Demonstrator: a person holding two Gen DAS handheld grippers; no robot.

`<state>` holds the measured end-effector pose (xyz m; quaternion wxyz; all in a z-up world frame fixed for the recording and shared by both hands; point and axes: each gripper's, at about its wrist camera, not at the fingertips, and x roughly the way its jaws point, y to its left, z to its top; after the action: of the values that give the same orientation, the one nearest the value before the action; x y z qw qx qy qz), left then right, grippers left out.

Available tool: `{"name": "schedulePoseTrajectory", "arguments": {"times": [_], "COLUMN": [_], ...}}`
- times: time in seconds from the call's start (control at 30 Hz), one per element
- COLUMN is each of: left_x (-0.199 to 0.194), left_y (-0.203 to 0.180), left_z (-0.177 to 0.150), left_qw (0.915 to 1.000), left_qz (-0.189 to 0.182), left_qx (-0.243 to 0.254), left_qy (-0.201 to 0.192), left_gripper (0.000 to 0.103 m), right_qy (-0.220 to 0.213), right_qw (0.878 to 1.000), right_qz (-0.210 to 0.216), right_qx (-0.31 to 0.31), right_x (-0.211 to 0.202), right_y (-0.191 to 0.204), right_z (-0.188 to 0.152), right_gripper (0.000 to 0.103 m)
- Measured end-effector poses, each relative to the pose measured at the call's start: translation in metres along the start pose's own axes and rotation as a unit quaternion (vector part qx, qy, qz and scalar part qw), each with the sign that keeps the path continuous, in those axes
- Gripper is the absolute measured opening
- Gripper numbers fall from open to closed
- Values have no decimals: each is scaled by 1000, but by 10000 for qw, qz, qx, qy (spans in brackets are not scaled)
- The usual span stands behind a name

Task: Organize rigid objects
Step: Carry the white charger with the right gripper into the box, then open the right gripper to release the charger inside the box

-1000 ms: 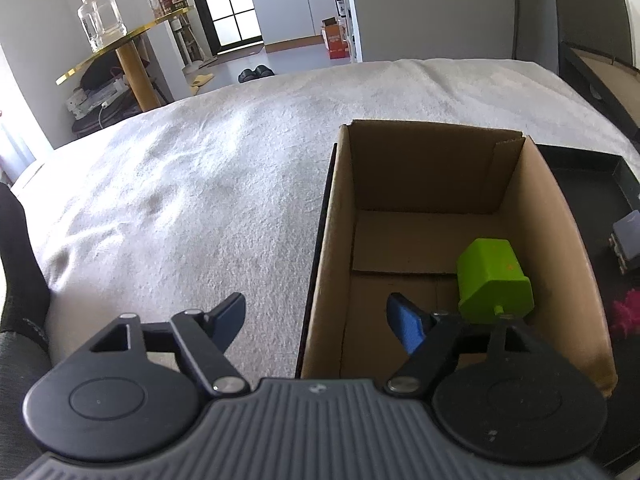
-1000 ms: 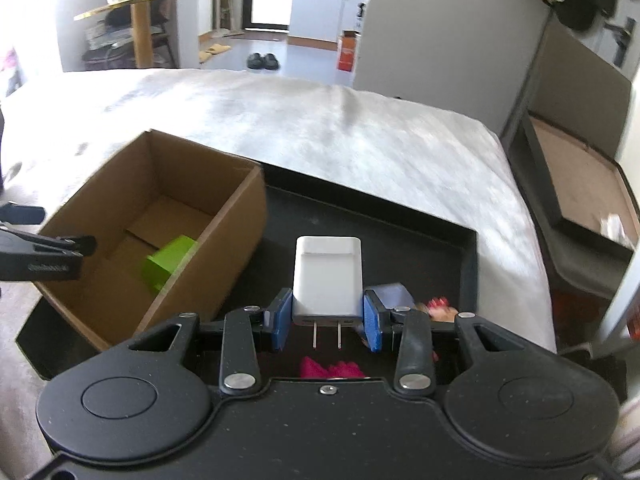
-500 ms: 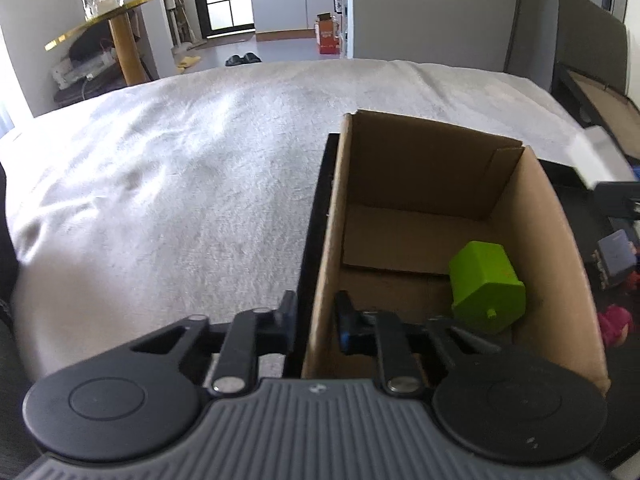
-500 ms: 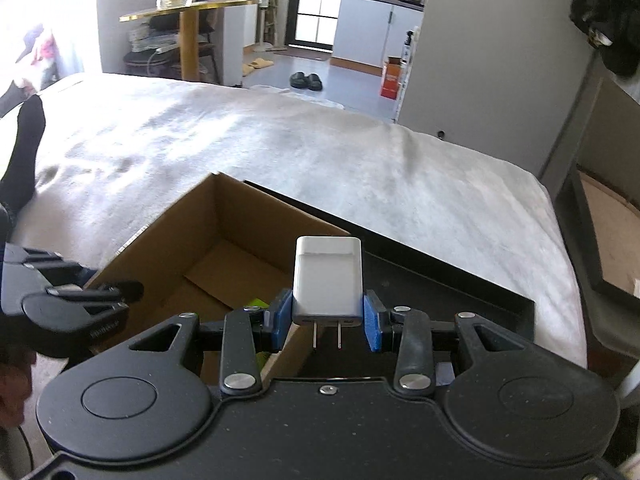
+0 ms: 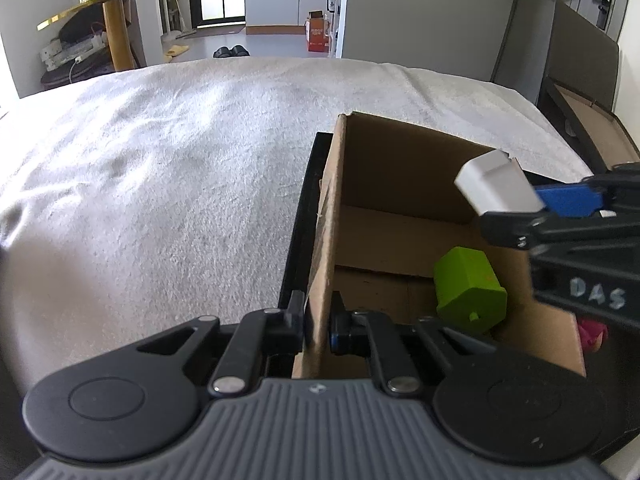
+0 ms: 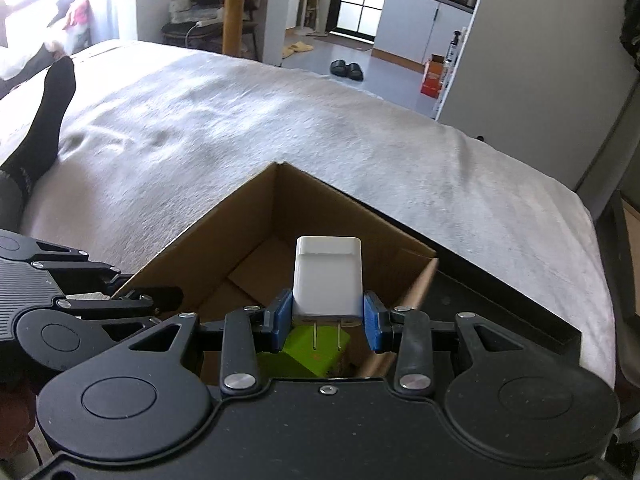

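Under both hand-held grippers: a bed (image 5: 180,168) with a pale blanket, carrying a black tray (image 6: 500,304), and on the tray an open cardboard box (image 5: 400,168). The tray likely acts as the staging area for loose items and the box as the bin they get sorted into.

Left hand-held gripper (image 5: 316,326): closed on the box's near wall, one finger outside, one inside. My read is that it's there as a clamp, since a light box on soft bedding would slide or tip if bumped, so pinning the wall keeps the opening put for the other side.

Right hand-held gripper (image 6: 327,322): closed on a white charger (image 6: 327,280), pinched by its flat sides near the plug end, prongs pointing back toward the camera, body sticking forward. Side grip on the flats is the stable choice for a smooth hard block. In the left wrist view the charger (image 5: 496,184) hangs above the box's open top on the far right side, clear of the walls as far as I can tell.

Directly below the charger, on the box floor: a green block (image 6: 308,356), already binned, lying just ahead of the left gripper's inner finger.

To the right of the box, partly hidden: something pink (image 5: 592,332) on the tray, can't identify it.

Judgement: drop step is next. Risk is the charger landing on the green block and bouncing.
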<state>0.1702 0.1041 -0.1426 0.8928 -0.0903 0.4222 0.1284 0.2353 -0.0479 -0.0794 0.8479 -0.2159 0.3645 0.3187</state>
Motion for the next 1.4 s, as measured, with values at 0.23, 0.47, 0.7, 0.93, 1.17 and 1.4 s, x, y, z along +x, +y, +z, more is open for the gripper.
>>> {"name": "schedulePoseTrajectory", "arguments": {"times": [0.23,0.47,0.7,0.93,1.17,1.4], "left_x": [0,0,0,-6,-13,-27], "left_y": [2,6,6,7,2,-3], "left_z": [0,2,2,4,6,7], "left_qw": [10000,9998,9998,9998,10000,9990], "left_qz": [-66,-124,-118,-137,46,354], "left_qx": [-61,-132,-123,-115,12,205], "left_qy": [28,44,36,-18,9,-183], "left_gripper": [11,11,11,12,20,68], "right_qy": [168,229,195,89,19,-54], "right_qw": [9998,9997,9997,9998,9987,9974], "right_qz": [26,-46,-61,-136,-347,-401], "right_qx": [-108,-113,-106,144,370,603], "right_x": [18,17,7,-11,-27,-44], "right_y": [10,12,14,2,-16,-36], "right_z": [2,0,-2,-6,-18,-37], "right_gripper": [39,48,57,71,87,96]}}
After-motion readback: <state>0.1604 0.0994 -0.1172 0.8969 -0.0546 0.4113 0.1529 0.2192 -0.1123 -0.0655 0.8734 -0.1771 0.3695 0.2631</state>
